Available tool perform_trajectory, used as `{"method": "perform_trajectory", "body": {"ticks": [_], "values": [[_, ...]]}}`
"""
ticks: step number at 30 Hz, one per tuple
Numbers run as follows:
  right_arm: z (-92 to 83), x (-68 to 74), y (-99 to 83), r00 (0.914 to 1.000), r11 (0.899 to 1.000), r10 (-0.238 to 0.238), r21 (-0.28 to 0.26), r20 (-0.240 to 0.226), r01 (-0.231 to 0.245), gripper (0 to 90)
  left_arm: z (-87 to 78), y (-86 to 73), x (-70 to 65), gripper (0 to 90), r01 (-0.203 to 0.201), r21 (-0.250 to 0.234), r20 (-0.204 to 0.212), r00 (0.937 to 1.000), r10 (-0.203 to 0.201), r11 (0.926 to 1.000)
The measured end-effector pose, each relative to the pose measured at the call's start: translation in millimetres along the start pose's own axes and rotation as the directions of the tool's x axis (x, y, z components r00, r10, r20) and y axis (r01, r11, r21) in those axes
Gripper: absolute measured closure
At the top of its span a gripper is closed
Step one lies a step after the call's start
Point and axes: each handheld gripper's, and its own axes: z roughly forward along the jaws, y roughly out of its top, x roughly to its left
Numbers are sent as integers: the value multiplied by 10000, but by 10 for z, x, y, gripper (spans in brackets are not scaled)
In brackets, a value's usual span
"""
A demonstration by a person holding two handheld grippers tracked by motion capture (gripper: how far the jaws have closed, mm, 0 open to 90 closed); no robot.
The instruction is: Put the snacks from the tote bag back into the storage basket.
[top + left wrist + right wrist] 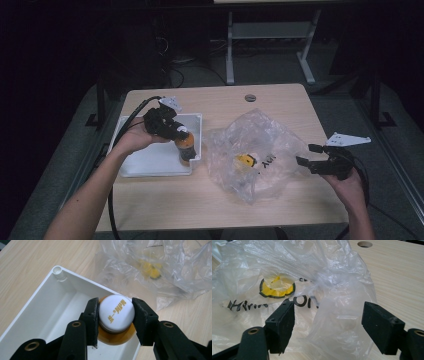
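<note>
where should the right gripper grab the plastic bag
Grip the raised crumpled fold at the bag's near edge, coming in level from the right gripper's side. That ridge already stands up off the table between the open jaws; the flat film elsewhere offers nothing to pinch.

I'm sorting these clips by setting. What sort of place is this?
Probably a lab or workshop recording space: a bare wooden table with a cable hole, another metal-framed bench behind it, and dark surroundings.

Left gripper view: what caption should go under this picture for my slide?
The left gripper clamps a bottle's white cap inside a white tray, beside a crumpled plastic bag.
</note>
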Motion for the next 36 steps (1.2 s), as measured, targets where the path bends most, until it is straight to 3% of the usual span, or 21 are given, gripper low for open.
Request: {"method": "perform_trajectory", "body": {"ticks": [25, 26, 28, 29, 36], "values": [[9, 12, -2, 10000, 10000, -49, 0, -59, 49, 254, 6, -56, 37, 582, 148, -364, 259, 9996, -138, 9992], [7, 12, -3, 10000, 10000, -34, -14, -61, 34, 254, 15, -57, 25, 576, 260, -377, 265, 9993, -250, 9989], [11, 12, -4, 10000, 10000, -31, 5, -79, 31, 254, 29, -58, 20, 502, 116, -13, 131, 9998, -116, 9999], [13, 14, -4, 10000, 10000, -14, 27, -80, 14, 254, 43, -62, 7, 483, 259, -9, 131, 9996, -259, 9997], [24, 21, -4, 9999, 10000, -20, 32, -110, 21, 254, -2, -84, 0, 452, 287, -160, 97, 9995, -285, 9995]]}}
